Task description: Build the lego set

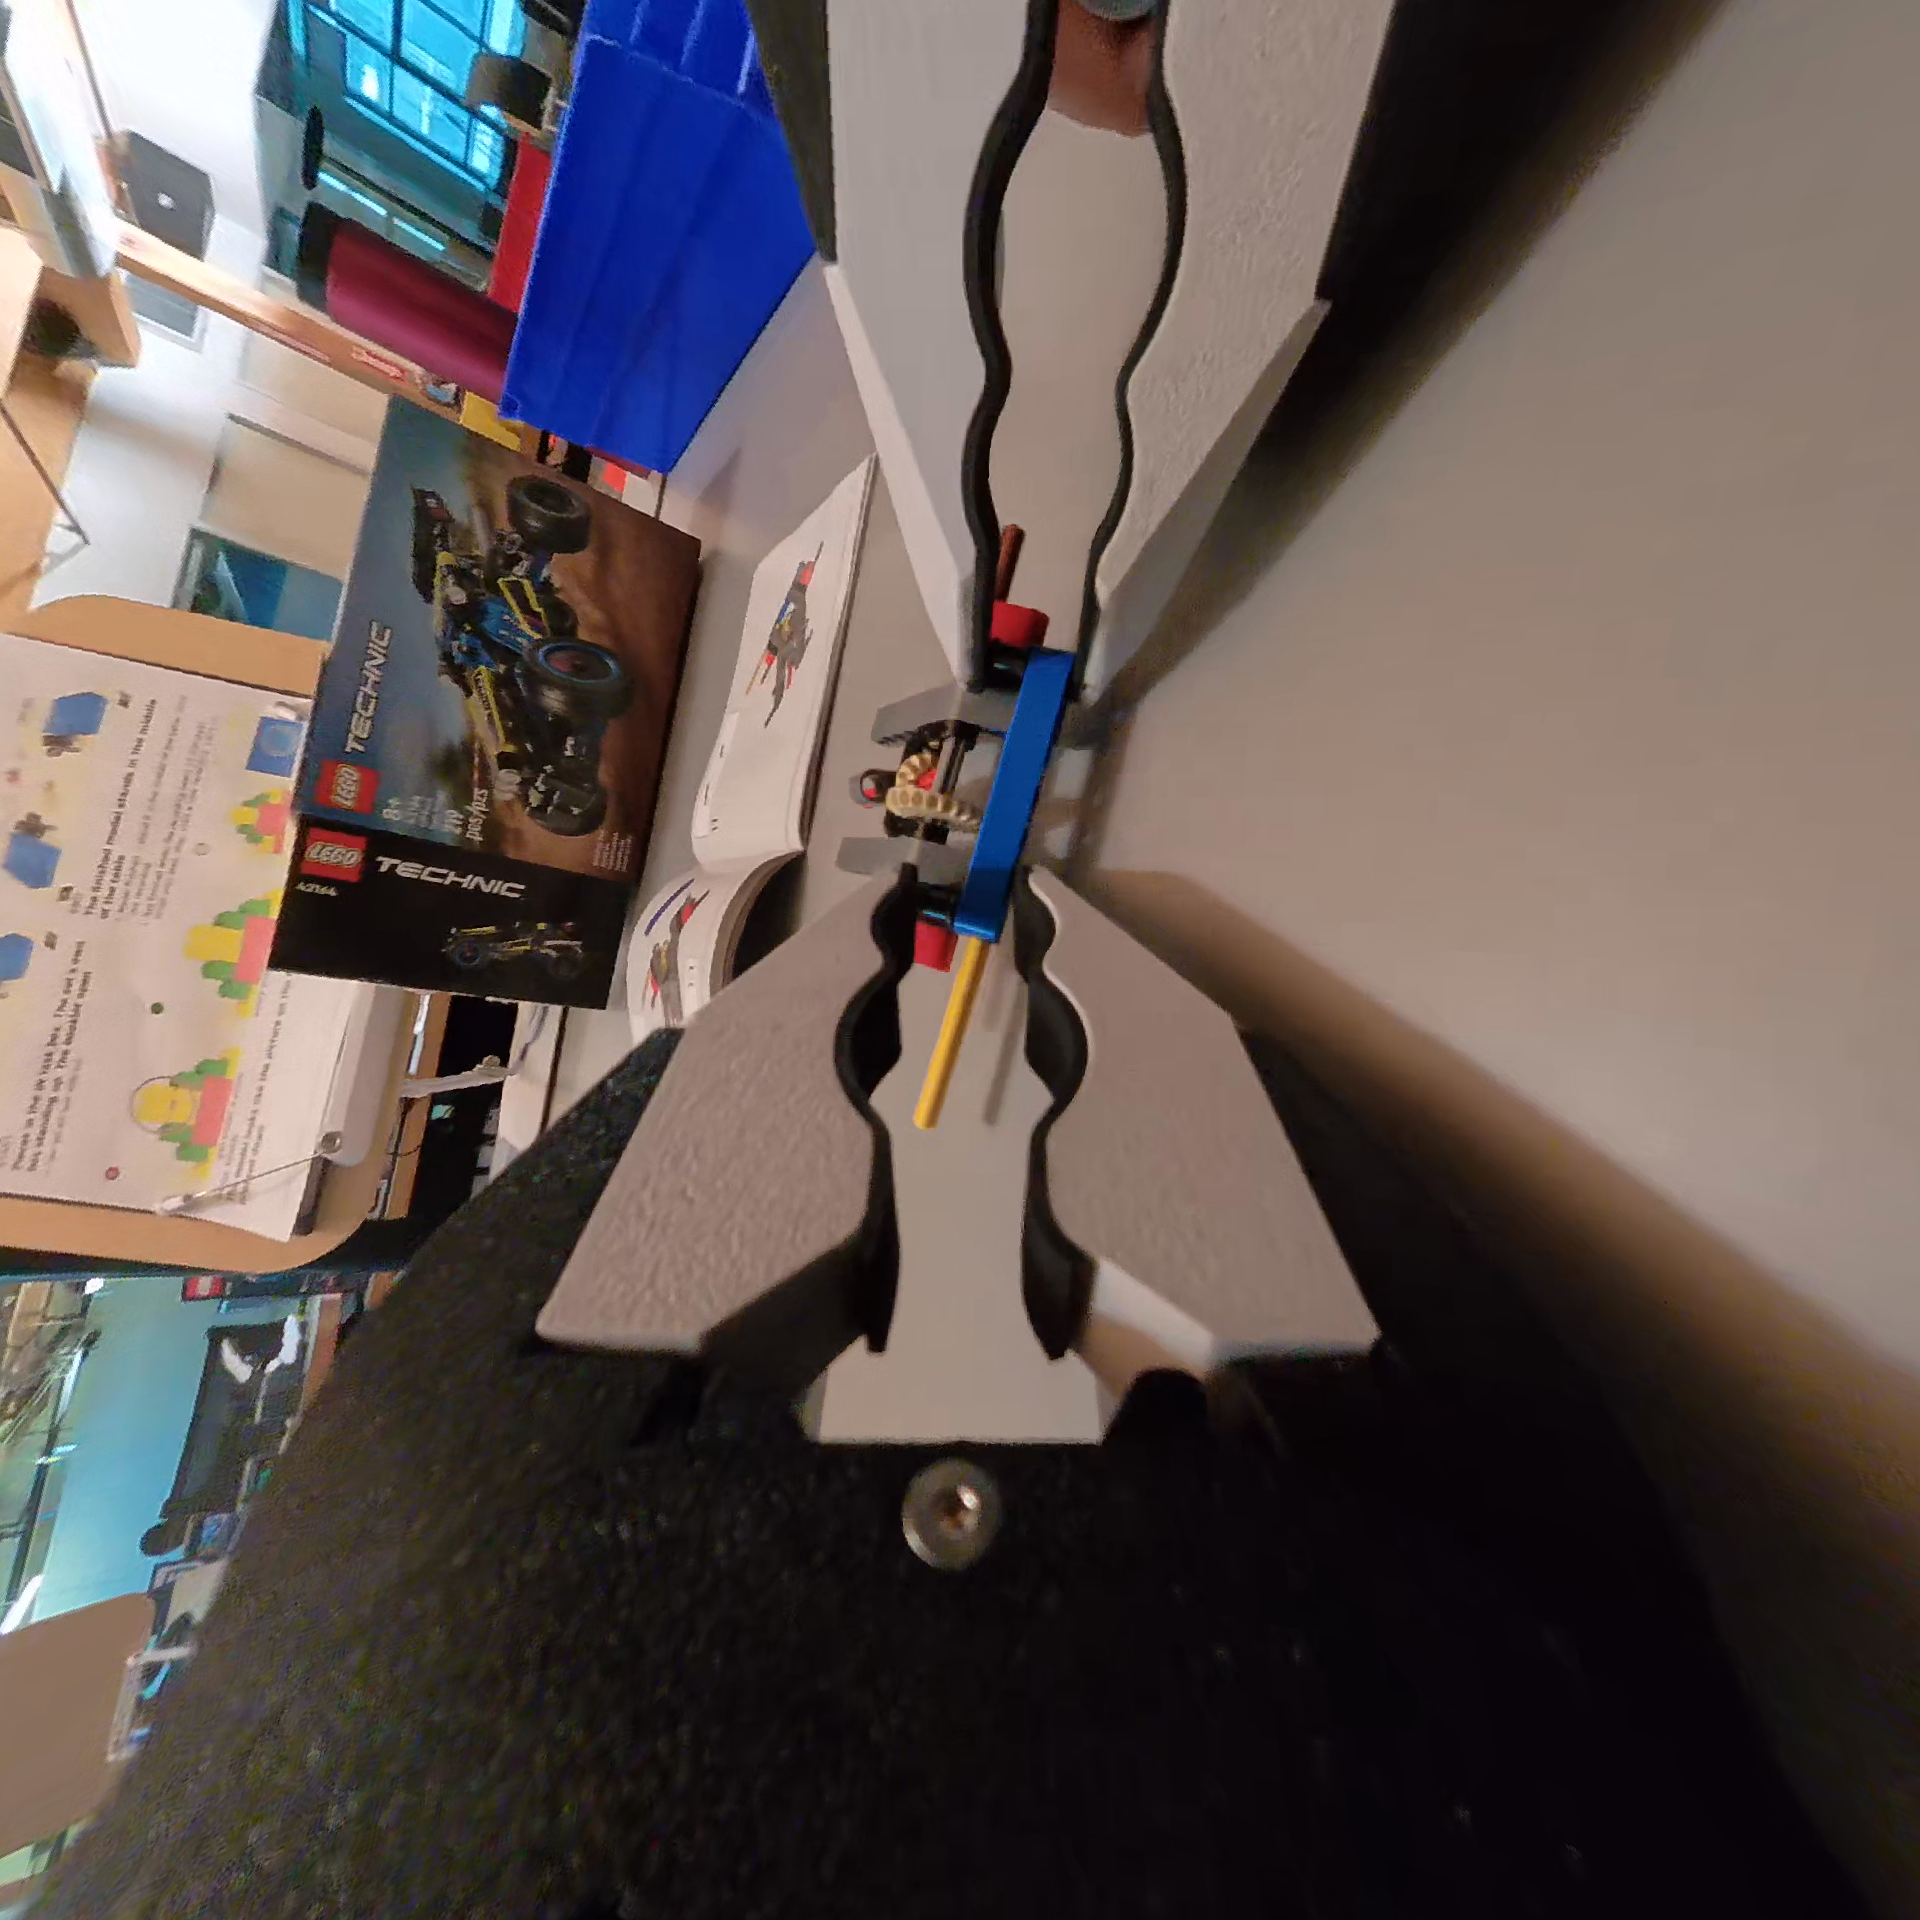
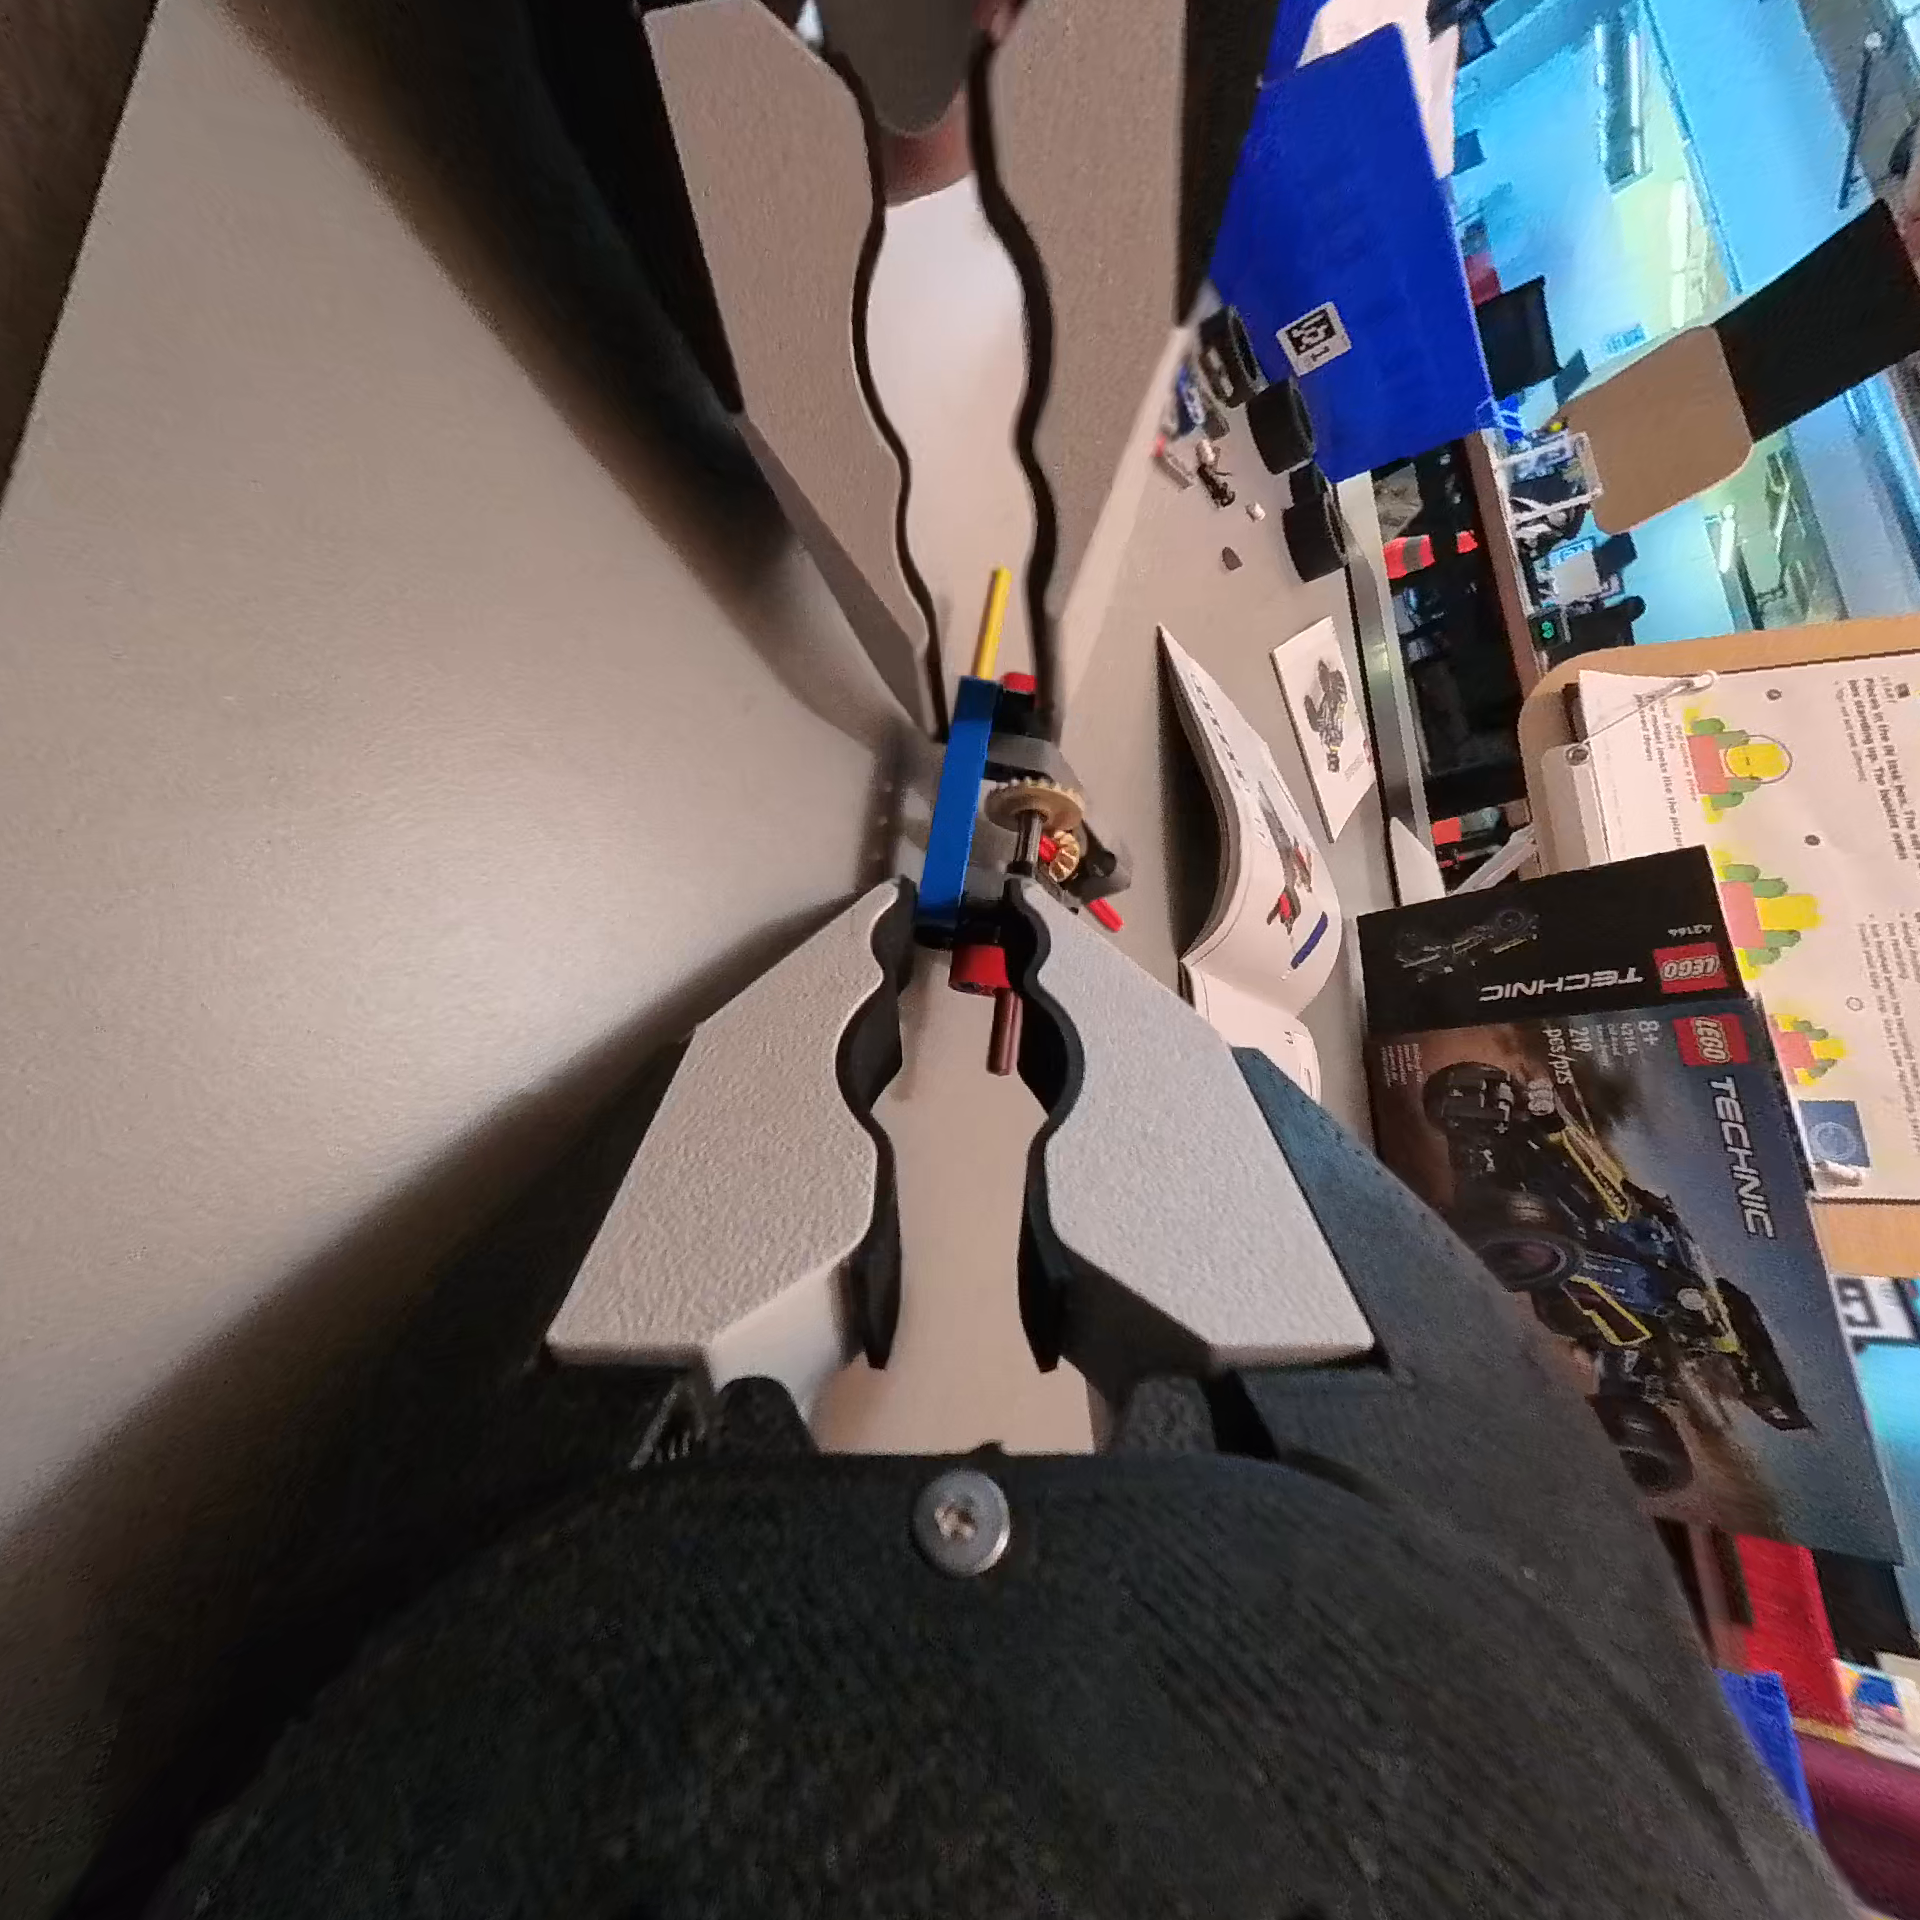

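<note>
A small lego assembly [image 1: 1013,790] is held between my two grippers, which face each other tip to tip just above the grey table [image 1: 1507,727]. It has a blue beam [image 2: 956,821], a grey frame, tan gears [image 2: 1023,805] and red bushes. My left gripper [image 1: 961,904] is shut on one end of it, and a yellow axle [image 1: 951,1029] sticks back between its fingers. My right gripper [image 2: 961,925] is shut on the other end, with a brown axle [image 2: 1006,1029] between its fingers. Each gripper also shows at the top of the other's view.
The lego set box [image 1: 488,727] and an open instruction booklet [image 1: 779,686] lie beside the grippers. A blue bin [image 2: 1340,239], black tyres [image 2: 1288,426] and small loose parts [image 2: 1216,478] sit farther along the table. A clipboard with a printed sheet [image 2: 1766,831] stands behind the box. Less than 4 cm separates the two grippers' tips.
</note>
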### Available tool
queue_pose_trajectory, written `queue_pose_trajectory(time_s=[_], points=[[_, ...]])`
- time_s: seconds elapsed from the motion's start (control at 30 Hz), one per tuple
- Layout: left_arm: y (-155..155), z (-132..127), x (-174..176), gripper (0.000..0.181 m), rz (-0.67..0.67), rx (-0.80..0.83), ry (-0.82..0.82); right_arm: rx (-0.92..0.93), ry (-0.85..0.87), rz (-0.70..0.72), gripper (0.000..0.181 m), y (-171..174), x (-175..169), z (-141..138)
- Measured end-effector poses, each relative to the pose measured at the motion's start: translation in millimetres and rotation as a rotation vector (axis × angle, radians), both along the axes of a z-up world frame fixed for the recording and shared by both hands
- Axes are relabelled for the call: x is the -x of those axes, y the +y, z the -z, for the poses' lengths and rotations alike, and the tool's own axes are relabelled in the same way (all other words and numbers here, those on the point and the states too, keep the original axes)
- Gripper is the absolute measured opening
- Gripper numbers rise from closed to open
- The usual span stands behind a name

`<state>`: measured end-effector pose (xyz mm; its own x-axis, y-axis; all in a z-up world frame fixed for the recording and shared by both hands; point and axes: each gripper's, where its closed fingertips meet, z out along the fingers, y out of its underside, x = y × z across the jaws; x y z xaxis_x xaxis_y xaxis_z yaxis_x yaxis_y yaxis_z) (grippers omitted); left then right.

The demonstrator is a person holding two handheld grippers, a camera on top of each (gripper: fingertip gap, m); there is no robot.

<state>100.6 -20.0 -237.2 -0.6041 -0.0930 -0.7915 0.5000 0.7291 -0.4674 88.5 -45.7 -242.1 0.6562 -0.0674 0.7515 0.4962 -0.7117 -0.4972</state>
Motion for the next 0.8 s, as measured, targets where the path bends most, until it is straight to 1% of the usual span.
queue_pose_trajectory(time_s=[0.07, 0.13, 0.2, 0.27, 0.43, 0.5, 0.53, 0.57, 0.6, 0.7, 0.8], points=[[0.7, 1.1, 2.0, 0.016, 0.019, -0.004, 0.035, -0.006, 0.043, -0.018, 0.015, 0.9, 2.5, 0.1], [1.1, -4.2, 4.4, 0.015, 0.044, 0.016, 0.084, -0.025, 0.069, -0.026, 0.014, 1.1, 3.4, -6.3], [2.3, -9.4, 10.6, 0.014, 0.083, 0.011, 0.21, -0.033, 0.16, -0.044, 0.015, 1.6, 8.9, -11.4], [3.1, -24.9, 17.4, 0.014, 0.124, 0.037, 0.348, -0.08, 0.242, -0.058, 0.015, 2.9, 12.5, -25.4], [8.0, -70.2, 25.0, 0.013, 0.166, 0.127, 0.809, -0.291, 0.564, -0.085, 0.015, 8.2, 19.4, -71.8], [9.6, -78.3, 30.0, 0.01, 0.182, 0.14, 1.095, -0.356, 0.732, -0.075, 0.014, 8.7, 17.9, -80.4], [8.6, -80.5, 28.7, 0.009, 0.189, 0.157, 1.237, -0.38, 0.824, -0.061, 0.01, 8.4, 14.8, -80.4], [6.6, -80.2, 23.2, 0.008, 0.192, 0.18, 1.343, -0.41, 0.899, -0.041, 0.009, 7.7, 9.0, -78.2], [4.7, -76.4, 14.8, 0.007, 0.193, 0.199, 1.412, -0.431, 0.965, -0.026, 0.009, 7.0, 3.0, -73.4], [-0.9, -54.8, -14.0, 0.007, 0.156, 0.246, 1.527, -0.501, 1.114, 0.075, 0.01, 1.6, -25.6, -49.9], [-5.5, -39.8, -35.8, 0.005, 0.133, 0.315, 1.582, -0.598, 1.187, 0.107, 0.008, -2.8, -45.4, -41.2]])
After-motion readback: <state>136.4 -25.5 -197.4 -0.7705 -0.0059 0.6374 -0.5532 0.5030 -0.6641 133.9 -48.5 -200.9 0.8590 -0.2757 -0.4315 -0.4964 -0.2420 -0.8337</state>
